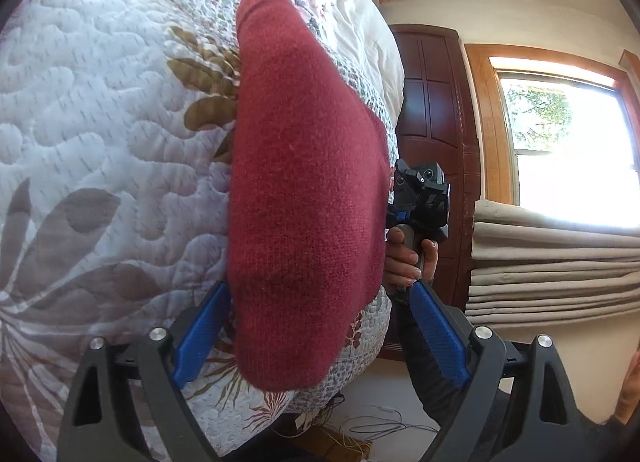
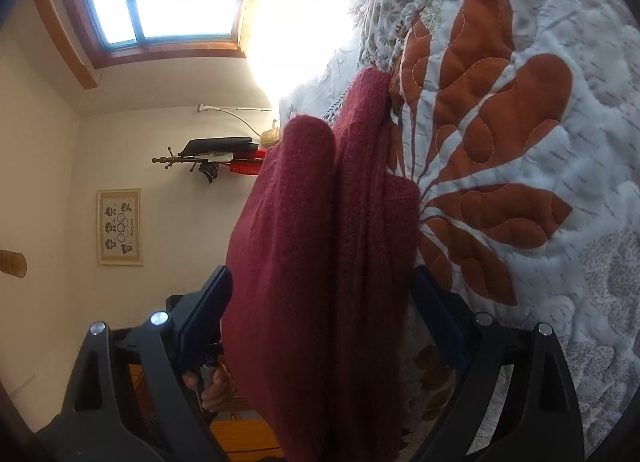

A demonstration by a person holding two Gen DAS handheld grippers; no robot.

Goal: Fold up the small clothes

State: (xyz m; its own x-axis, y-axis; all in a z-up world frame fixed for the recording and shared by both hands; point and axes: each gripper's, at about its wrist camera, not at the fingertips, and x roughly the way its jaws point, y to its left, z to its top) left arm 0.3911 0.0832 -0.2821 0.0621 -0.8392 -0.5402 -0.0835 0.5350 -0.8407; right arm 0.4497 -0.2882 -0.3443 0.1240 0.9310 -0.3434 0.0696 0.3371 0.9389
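Note:
A dark red knitted garment (image 1: pixel 304 181) lies folded on the floral quilt (image 1: pixel 100 121), the whole scene turned sideways in both views. My left gripper (image 1: pixel 320 334) is open wide, its blue fingers (image 1: pixel 204 326) straddling the garment's near end. My right gripper (image 2: pixel 320 318) is open too, with thick stacked folds of the red garment (image 2: pixel 320 242) between its blue pads (image 2: pixel 436 314). The left wrist view also shows the right gripper's body (image 1: pixel 420 189), held by a hand (image 1: pixel 404 258) at the garment's far edge.
The quilt (image 2: pixel 540 141) covers a bed whose edge drops off beside the garment. A dark wooden door (image 1: pixel 432 101), a bright window (image 1: pixel 560 121) and beige curtains (image 1: pixel 552 262) stand beyond. Cables (image 1: pixel 380 426) lie on the floor. A coat rack (image 2: pixel 200 159) hangs on the wall.

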